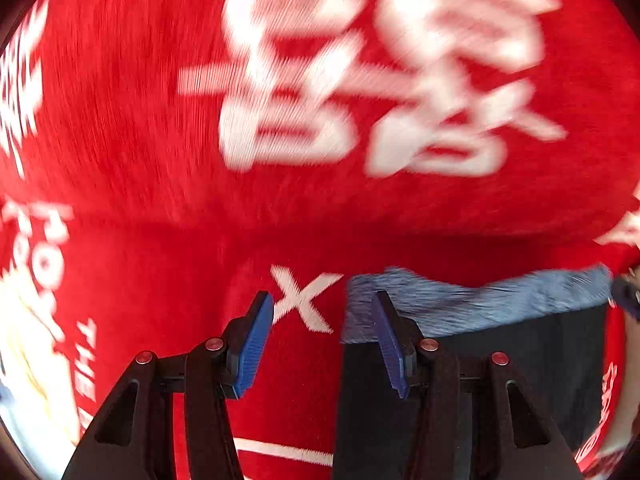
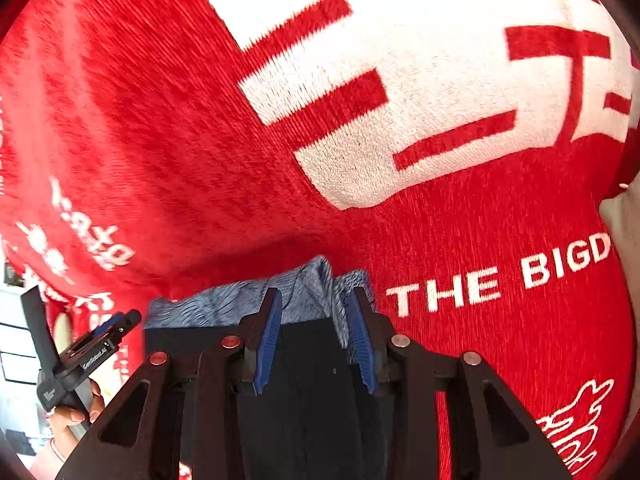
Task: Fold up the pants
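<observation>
The pants (image 1: pixel 500 368) are dark navy with a fuzzy blue-grey lining (image 1: pixel 480 300) turned out along their upper edge. They lie on a red blanket. My left gripper (image 1: pixel 322 312) is open over the pants' left edge. Its right finger stands over the lining, and only red blanket with a white X shows between the pads. In the right wrist view my right gripper (image 2: pixel 316 304) is open astride the pants (image 2: pixel 312 380). A raised fold of lining (image 2: pixel 316 280) sits between its blue pads (image 2: pixel 362 344), which do not press on it. At that view's left a hand (image 2: pixel 72 412) holds the left gripper (image 2: pixel 122 322).
A red plush blanket (image 2: pixel 160 140) with big white characters and the words "THE BIGD" (image 2: pixel 500 280) covers the whole surface under the pants. The left wrist view is motion-blurred. A strip of bright room (image 2: pixel 16 340) shows past the blanket's left edge.
</observation>
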Demonstrator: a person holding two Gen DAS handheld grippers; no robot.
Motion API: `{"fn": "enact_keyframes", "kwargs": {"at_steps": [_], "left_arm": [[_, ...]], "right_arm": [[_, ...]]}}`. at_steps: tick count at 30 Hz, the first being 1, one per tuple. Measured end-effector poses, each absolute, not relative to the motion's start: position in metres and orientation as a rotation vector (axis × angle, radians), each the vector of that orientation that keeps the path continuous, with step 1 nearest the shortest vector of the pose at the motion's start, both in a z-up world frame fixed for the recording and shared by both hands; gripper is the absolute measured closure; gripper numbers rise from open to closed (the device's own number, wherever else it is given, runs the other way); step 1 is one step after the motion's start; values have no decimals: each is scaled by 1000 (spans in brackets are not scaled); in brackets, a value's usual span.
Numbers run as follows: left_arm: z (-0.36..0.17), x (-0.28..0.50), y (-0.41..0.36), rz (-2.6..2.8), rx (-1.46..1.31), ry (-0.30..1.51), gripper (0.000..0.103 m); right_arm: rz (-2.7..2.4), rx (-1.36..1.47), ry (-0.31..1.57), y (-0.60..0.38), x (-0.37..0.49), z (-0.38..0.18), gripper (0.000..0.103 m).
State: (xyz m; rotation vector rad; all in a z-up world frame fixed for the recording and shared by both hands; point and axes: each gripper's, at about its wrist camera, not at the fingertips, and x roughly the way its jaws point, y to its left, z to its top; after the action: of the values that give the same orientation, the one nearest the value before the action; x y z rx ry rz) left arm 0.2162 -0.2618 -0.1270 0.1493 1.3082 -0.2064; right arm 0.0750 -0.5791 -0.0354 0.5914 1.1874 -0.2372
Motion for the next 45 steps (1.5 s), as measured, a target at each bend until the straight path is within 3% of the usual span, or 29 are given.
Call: {"fn": "enact_keyframes", "kwargs": {"at_steps": [3, 7, 16, 20, 26, 34, 40, 45], "left_arm": [[-157, 213, -264, -167, 190, 1316, 50], [-174, 203, -274, -144, 285, 1274, 50], [-113, 138, -250, -243, 239, 1242, 50], [-125, 104, -255, -288, 295, 1270, 50], [-138, 97, -259, -251, 261, 1274, 50], [-140, 107, -242, -208, 195, 1292, 20], [-133, 105, -241, -224, 198, 1312, 19], [-129, 102, -244, -241, 212, 1322, 19]], "right_arm": [[-262, 546, 1270, -571, 72, -60, 65], [-271, 511, 1244, -566, 66, -72, 61], [-300, 434, 1220, -547, 20, -26, 59], [-267, 405, 1222, -519, -20, -18, 59], [-285, 377, 1314, -496, -34, -52, 59], [-327, 324, 1305, -487, -42, -69, 53], [-357, 428, 1316, -499, -46, -79, 42], [-377, 450, 1329, -503, -49, -77, 40]]}}
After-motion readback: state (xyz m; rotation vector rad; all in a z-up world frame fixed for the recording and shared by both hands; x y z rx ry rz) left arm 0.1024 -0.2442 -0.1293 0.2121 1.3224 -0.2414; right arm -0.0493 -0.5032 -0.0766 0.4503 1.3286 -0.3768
